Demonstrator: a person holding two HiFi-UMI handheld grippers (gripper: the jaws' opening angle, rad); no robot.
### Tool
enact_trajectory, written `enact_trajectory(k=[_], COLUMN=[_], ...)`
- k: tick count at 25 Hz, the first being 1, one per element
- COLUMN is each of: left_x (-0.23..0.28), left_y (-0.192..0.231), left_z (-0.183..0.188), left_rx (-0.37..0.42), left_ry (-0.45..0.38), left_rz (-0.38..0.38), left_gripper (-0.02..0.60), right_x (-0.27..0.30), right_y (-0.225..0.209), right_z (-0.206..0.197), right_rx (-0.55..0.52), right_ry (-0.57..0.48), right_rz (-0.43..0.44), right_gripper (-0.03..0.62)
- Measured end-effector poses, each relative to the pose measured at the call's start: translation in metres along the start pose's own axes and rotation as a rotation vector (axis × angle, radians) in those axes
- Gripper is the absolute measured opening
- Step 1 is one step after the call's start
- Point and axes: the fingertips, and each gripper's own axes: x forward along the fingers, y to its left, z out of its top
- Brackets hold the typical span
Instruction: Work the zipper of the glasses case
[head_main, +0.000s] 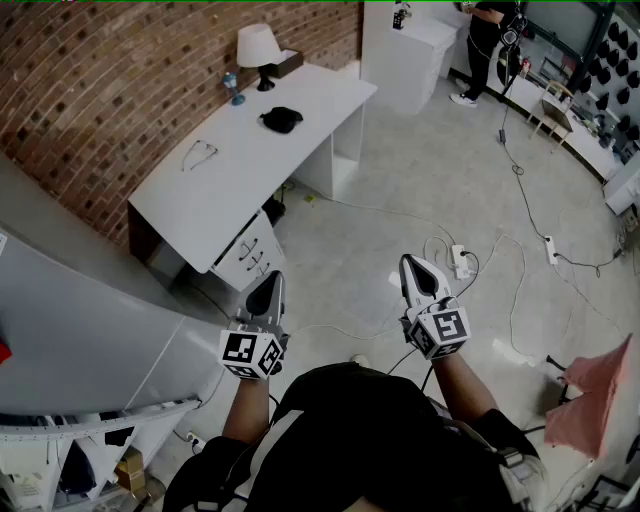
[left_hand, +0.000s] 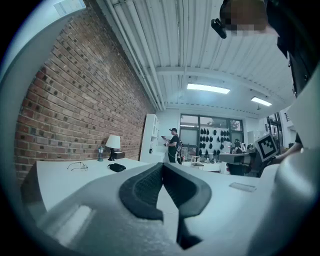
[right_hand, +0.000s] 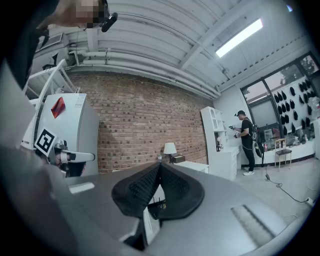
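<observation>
Left hand-held gripper (head_main: 274, 280), jaws together, hangs well apart from the glasses case (head_main: 281, 120).

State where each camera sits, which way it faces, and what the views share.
Head view: on the person's head, facing steeply down at floor and desk; left gripper, right gripper, forearms and torso show.
Left gripper view: on the left gripper, level along its shut jaws toward the desk, glasses case and lamp; right gripper's marker cube at right.
Right gripper view: on the right gripper, level along shut jaws toward the brick wall; left gripper's marker cube at left.
Shared: all show the lamp and a standing person.
</observation>
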Motion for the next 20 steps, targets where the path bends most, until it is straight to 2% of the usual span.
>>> enact_trajectory(k=[10,14,17,19,20], left_x=[-0.001,-0.003,-0.002,-0.001,-0.002], left_y=[-0.01,-0.008,-0.005,-0.002,0.0], left_z=[-0.005,-0.007,-0.001,0.001,0.001], left_rx=[-0.006,-0.011,-0.018,-0.029,-0.037], left_ry=[0.003,0.005,-0.001,0.008,0.015], left_rz=[-0.011,-0.011,-0.013,-0.017,-0.017], left_gripper=[0.003,0.003,0.006,0.109,0.158], right_x=[0.0,0.004,0.007,0.01,0.012], right_y=[0.001,0.019,0.024,0.027,0.028], right_z=[-0.014,-0.005,-0.001,0.002,0.005], right_rx=[-0.038,-0.078,-0.046,-0.011,0.012], right_ry=[0.026,-0.001,-0.024,-0.041,-0.051], right_rz=[0.023,0.039,0.053,0.063,0.065], right_gripper=[0.002,0.003,0.01,0.167,0.217])
